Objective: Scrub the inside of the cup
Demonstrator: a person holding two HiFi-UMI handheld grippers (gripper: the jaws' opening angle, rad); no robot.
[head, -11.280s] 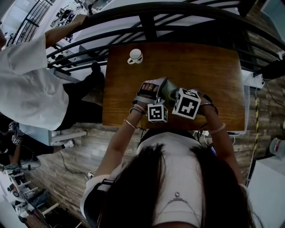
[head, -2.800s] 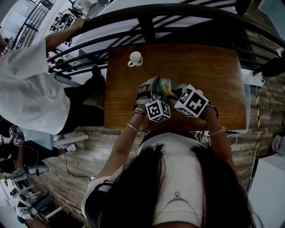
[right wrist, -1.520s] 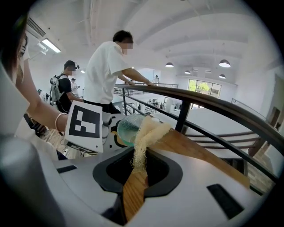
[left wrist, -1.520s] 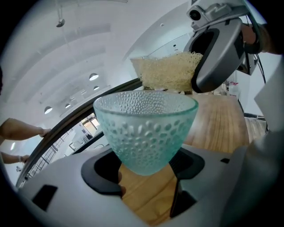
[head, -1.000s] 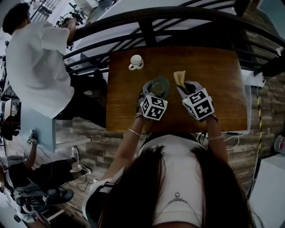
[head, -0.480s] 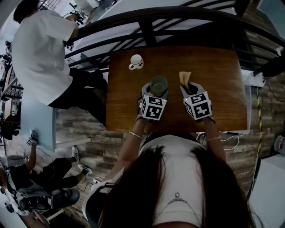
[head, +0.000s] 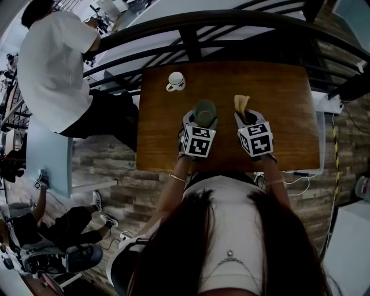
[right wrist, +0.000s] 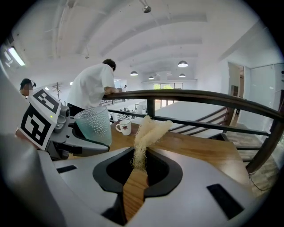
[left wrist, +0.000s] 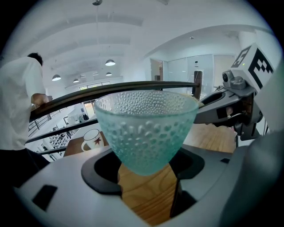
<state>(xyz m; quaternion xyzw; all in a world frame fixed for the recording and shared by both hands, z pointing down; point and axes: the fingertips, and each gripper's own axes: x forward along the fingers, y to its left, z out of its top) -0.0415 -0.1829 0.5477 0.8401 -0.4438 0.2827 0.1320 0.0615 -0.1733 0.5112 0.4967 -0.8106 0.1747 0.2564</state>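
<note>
Cup: a pale green glass cup (left wrist: 146, 128) with a bumpy surface sits upright in the left gripper (left wrist: 148, 177). Its narrow bottom is down between the jaws and its wide mouth faces up.
Left jaws: closed against the lower part of the cup, one dark pad on each side. Table wood shows in the slot under the cup. I cannot tell whether the bottom touches the table.
Cup from above: the cup (head: 204, 111) is over the near middle of the table (head: 283, 98), just ahead of the left gripper (head: 202, 120) and its marker cube.
Scrubber: a pale, stringy scrubber (right wrist: 148, 133) stands up out of the right gripper (right wrist: 135, 170). Its lower end is narrow and its top fans out and leans to the right.
Right jaws: nearly together, pinching the thin lower end of the scrubber.
Scrubber from above: the scrubber (head: 241, 103) sticks out ahead of the right gripper (head: 245, 118). It is beside the cup, to its right, with bare wood between them. It is outside the cup.
Grippers: side by side at the near edge of the table, both pointing away from the person and angled down.
Mug: a white mug (head: 175, 81) with a small red mark stands on the far left part of the table, apart from the cup.
Railing: a dark railing (head: 231, 17) curves past the far edge of the table.
Bystander: a person in a white shirt (head: 58, 63) leans on the railing to the left.
</note>
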